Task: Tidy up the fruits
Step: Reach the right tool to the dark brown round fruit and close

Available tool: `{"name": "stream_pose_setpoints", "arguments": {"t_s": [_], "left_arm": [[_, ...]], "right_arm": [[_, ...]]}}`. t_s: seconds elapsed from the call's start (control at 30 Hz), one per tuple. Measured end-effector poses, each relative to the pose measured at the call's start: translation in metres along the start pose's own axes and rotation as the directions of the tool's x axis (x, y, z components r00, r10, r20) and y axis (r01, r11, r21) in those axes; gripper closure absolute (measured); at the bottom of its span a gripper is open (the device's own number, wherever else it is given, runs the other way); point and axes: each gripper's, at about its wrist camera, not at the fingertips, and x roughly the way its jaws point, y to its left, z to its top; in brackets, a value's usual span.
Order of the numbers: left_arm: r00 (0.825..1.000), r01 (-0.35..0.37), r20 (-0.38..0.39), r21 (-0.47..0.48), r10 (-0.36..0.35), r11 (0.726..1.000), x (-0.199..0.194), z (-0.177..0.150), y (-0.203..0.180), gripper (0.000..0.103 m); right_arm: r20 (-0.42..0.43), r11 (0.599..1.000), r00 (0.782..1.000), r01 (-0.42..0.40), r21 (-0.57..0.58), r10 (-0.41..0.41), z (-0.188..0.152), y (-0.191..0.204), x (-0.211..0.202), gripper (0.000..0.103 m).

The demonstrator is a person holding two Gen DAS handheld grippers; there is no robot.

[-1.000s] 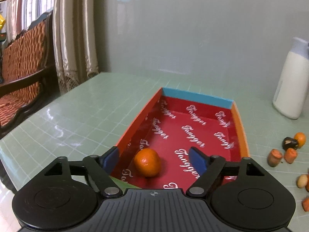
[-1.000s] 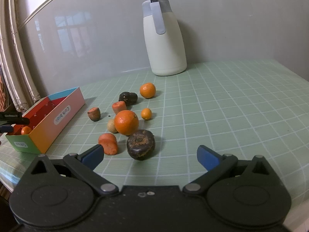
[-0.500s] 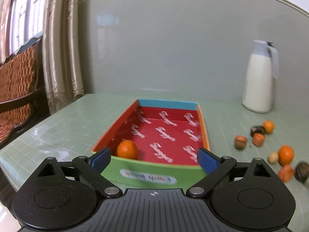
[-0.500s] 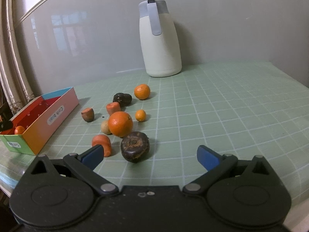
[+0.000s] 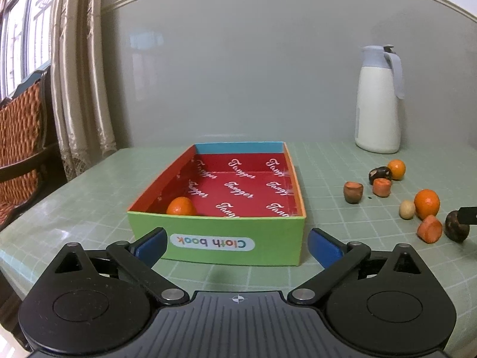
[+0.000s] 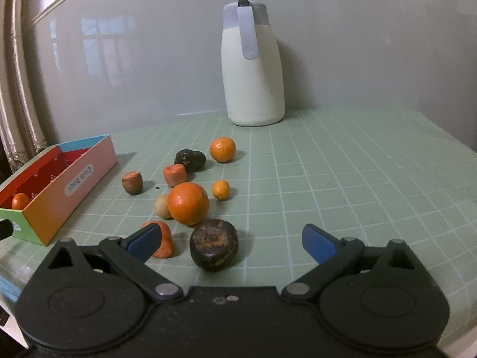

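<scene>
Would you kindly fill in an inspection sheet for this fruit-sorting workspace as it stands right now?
Surface: green grid tablecloth, no spills seen.
Job's things: open box holds one small orange in its near left corner; large orange, two smaller oranges, dark fruits, reddish pieces and a pale one lie loose on the cloth beside the box.
Clutter: white thermos jug upright at the wall.
Grippers: left gripper jaws opening, nothing between them, in front of the box; right gripper open, nearest dark fruit lying ahead between its fingers, untouched.
Cables: nothing seen.
Surroundings: curtains and a chair left of the table.
</scene>
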Motion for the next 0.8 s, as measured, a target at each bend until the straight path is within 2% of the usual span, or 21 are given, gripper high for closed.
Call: {"name": "stream_pose_setpoints", "arguments": {"t_s": [0.4,0.57,0.8], "left_arm": [[0.999,-0.029,-0.013,-0.004,0.029,1.000,0.002,-0.006,0.010,0.001],[0.999,-0.041,-0.018,-0.007,0.041,0.999,0.002,-0.008,0.015,0.001],[0.999,-0.050,-0.021,-0.007,0.050,0.999,0.002,-0.009,0.018,0.000]], "right_arm": [[-0.038,1.000,0.999,0.013,0.015,-0.013,0.002,0.006,0.018,0.007],[-0.062,0.999,0.998,0.025,0.030,-0.023,0.002,0.006,0.026,0.022],[-0.068,0.999,0.997,0.039,0.022,-0.037,0.001,0.008,0.031,0.025]]}}
